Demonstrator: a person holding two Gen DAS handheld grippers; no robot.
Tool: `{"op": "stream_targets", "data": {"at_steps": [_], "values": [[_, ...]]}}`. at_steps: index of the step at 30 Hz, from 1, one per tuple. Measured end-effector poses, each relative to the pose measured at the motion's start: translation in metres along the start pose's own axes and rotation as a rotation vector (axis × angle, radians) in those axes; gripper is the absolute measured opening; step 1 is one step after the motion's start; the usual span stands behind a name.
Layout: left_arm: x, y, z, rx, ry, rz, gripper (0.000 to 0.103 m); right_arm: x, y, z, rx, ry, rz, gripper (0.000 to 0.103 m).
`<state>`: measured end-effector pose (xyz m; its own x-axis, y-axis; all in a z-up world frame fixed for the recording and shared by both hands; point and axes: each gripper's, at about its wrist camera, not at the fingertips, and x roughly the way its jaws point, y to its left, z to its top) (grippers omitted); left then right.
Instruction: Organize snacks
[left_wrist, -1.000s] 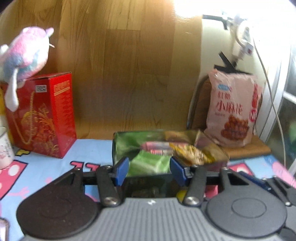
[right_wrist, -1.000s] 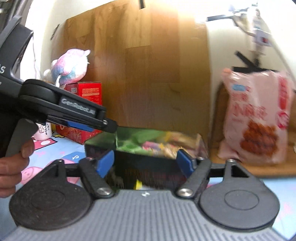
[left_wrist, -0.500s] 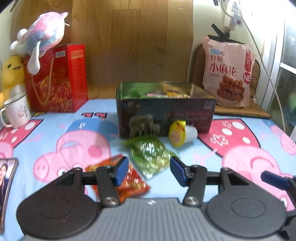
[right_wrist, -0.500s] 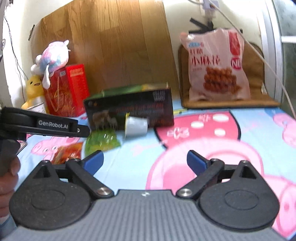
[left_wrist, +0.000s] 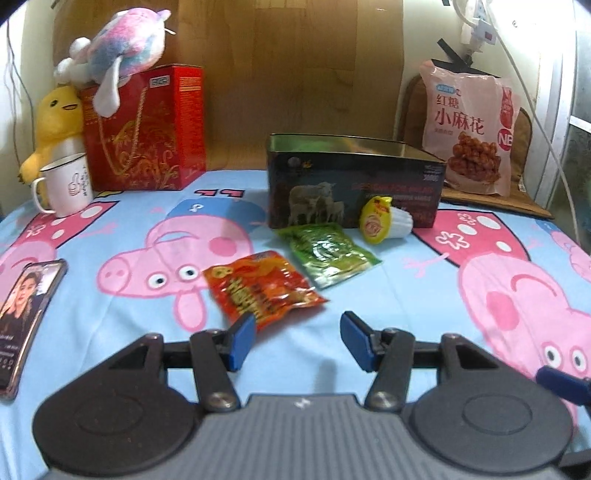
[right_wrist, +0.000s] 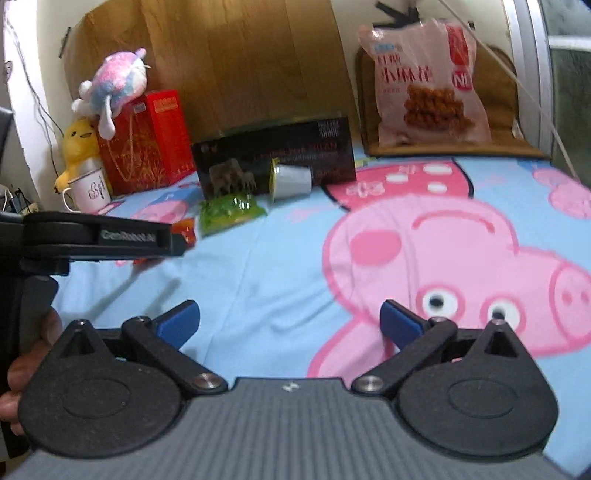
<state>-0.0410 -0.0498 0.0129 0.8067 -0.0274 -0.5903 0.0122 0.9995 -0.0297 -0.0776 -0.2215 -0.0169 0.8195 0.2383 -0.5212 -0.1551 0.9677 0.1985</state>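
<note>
Nearest to me, my left gripper (left_wrist: 297, 341) hangs over the blue cartoon-pig sheet (left_wrist: 110, 314) with its fingers partly apart and just widened a little, nothing between them — the left pad sits just at the near edge of the orange snack packet (left_wrist: 264, 290). My right gripper (right_wrist: 290, 323) has its fingers spread as wide as they go, having just opened, and they hold nothing; only the sheet lies under them. Beyond the orange packet lies the green snack packet (left_wrist: 328, 253), and just right of it a small jelly cup (left_wrist: 386, 221) on its side, yellow lid towards me. Both sit just in front of the dark open tin box (left_wrist: 351, 188). Further back stand a white mug (left_wrist: 68, 184), a red gift box (left_wrist: 147, 129) topped by a plush toy (left_wrist: 122, 44), and a large pink snack bag (left_wrist: 471, 125) — propped upright at far right.
</note>
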Motion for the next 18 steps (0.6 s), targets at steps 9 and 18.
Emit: {"op": "stream_targets", "data": {"at_steps": [9, 18], "values": [[0.003, -0.001, -0.026, 0.043, -0.027, 0.032, 0.062, -0.004, 0.013, -0.010, -0.072, 0.020, -0.039, 0.103], [0.000, 0.002, -0.033, 0.049, -0.046, 0.021, 0.068, -0.013, 0.018, -0.017, -0.103, 0.057, -0.032, 0.103]]}}
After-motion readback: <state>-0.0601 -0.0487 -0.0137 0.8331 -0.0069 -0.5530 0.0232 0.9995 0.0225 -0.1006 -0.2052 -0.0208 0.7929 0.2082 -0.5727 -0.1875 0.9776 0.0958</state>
